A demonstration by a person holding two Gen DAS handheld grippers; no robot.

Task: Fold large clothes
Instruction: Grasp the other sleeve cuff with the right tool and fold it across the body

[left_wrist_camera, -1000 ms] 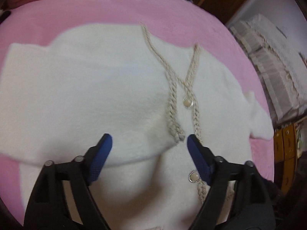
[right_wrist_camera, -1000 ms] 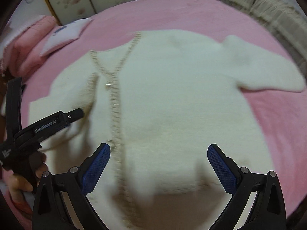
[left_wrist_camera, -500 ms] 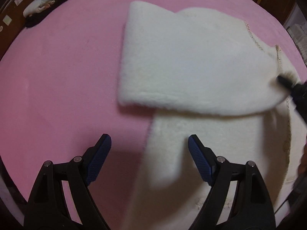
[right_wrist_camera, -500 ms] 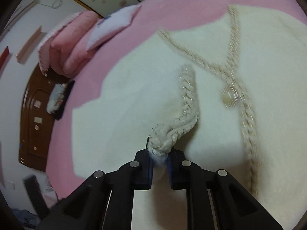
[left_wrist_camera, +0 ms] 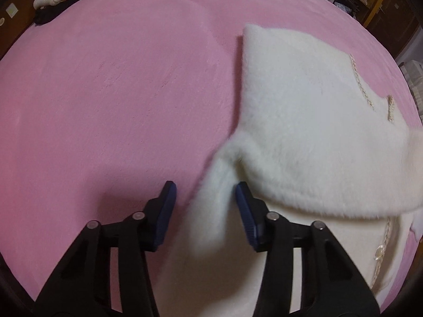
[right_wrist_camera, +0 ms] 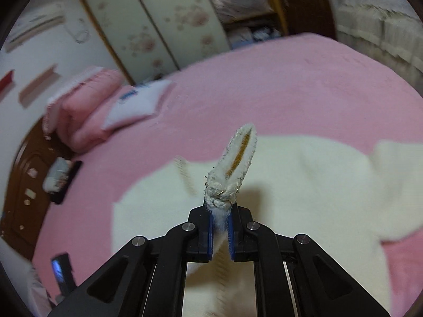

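We have a fluffy cream cardigan (left_wrist_camera: 317,121) lying on the pink bedspread (left_wrist_camera: 105,92), ahead and to the right of our left gripper (left_wrist_camera: 203,206), with one panel folded across the body. It looks soft, thick and light, so we judge it will sag and drape rather than hold a crease; the plush pile may slip in a shallow pinch, so the firmer braided trim (left_wrist_camera: 363,93) and the raised edge folds seem the best places to take hold. A pearl-like button (left_wrist_camera: 380,251) sits low on the front and could snag.

Our left gripper stands apart, a raised ridge of the cardigan's side edge between its blue pads (left_wrist_camera: 246,211), not yet pinched. Our right gripper (right_wrist_camera: 220,229) is clamped on the braided trim, which stands up just ahead of it.

Beyond, a pink quilt (right_wrist_camera: 82,121) and a white pillow (right_wrist_camera: 134,105) lie to the far left; the pillow's blue print is too blurred to read.
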